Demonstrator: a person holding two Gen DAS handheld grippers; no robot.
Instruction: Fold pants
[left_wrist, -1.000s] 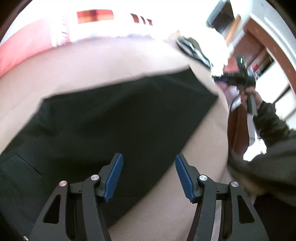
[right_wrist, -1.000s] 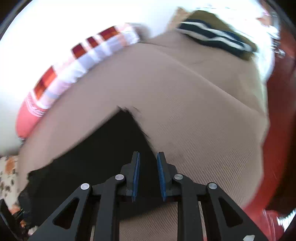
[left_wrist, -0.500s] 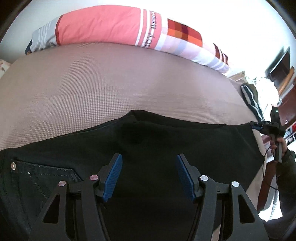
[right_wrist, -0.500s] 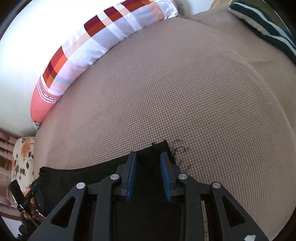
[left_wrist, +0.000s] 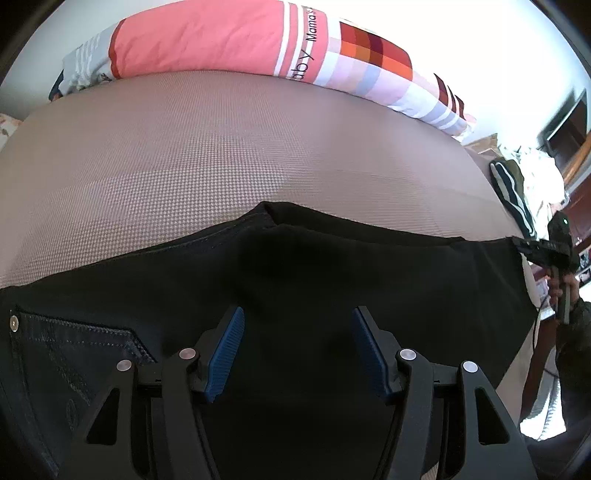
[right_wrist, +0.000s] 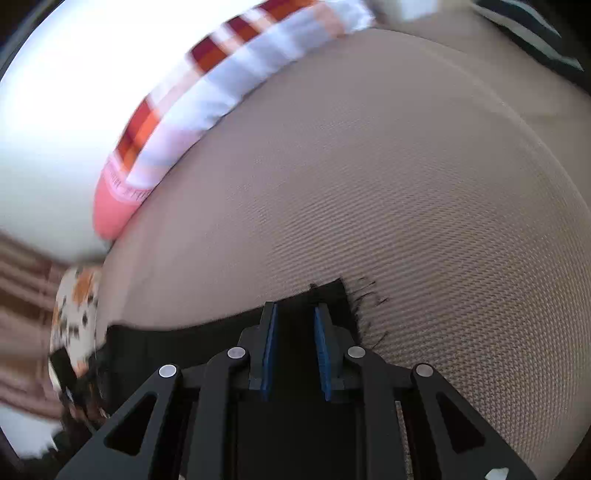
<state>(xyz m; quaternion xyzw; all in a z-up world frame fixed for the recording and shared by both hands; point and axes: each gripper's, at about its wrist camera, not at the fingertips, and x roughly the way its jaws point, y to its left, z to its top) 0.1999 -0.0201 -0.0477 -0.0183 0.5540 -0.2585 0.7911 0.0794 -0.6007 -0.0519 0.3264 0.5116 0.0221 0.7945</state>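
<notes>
Black pants (left_wrist: 332, 280) spread flat and lengthwise across the tan woven bed cover, stitched back pocket with a rivet at the waist end, frayed leg hem (right_wrist: 347, 299) at the far end

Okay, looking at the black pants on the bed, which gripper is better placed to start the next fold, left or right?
Probably the right. The right gripper already has the frayed hem of the pants between its narrow jaws, ready to carry over. The left gripper hangs wide open above the middle, gripping nothing.
</notes>
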